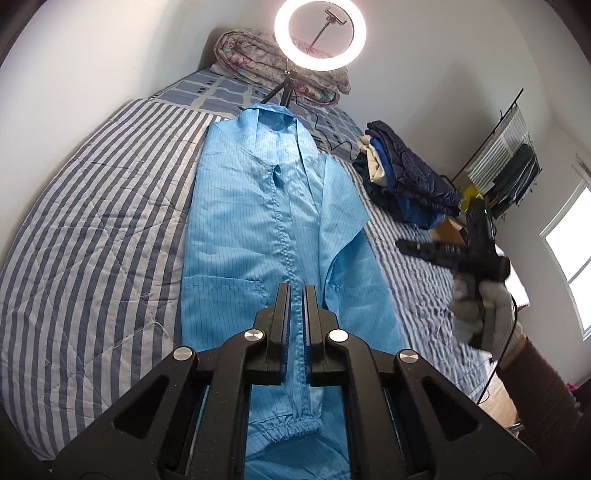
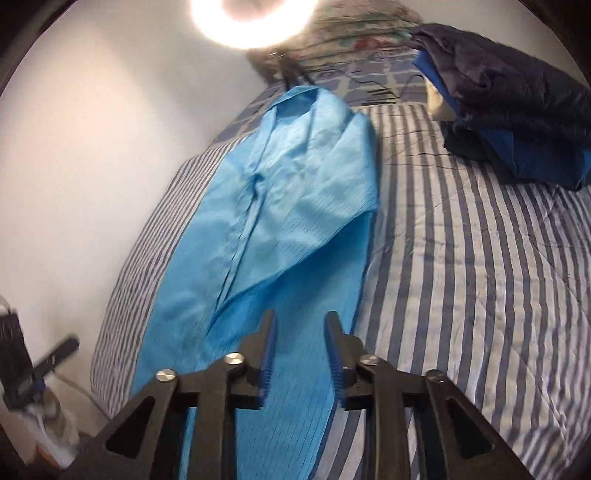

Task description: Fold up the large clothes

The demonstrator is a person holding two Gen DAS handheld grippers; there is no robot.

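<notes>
A light blue zip-front garment [image 1: 258, 206] lies lengthwise on the striped bed cover [image 1: 92, 229], collar toward the far end. One sleeve lies down its middle, with the elastic cuff [image 1: 288, 424] near me. My left gripper [image 1: 296, 291] hovers shut over the zip line; I cannot make out whether fabric is pinched. My right gripper [image 2: 300, 332] stands open over the blue garment [image 2: 280, 206] near its right edge, with nothing between its fingers. The left wrist view shows the right gripper [image 1: 404, 245] blurred at the right, off the garment, in a gloved hand [image 1: 476, 306].
A lit ring light [image 1: 320, 35] on a tripod stands at the head of the bed before a folded floral quilt [image 1: 251, 59]. A pile of dark clothes [image 1: 406, 173] [image 2: 509, 107] sits at the right. A drying rack [image 1: 506, 155] and window [image 1: 569, 251] lie beyond.
</notes>
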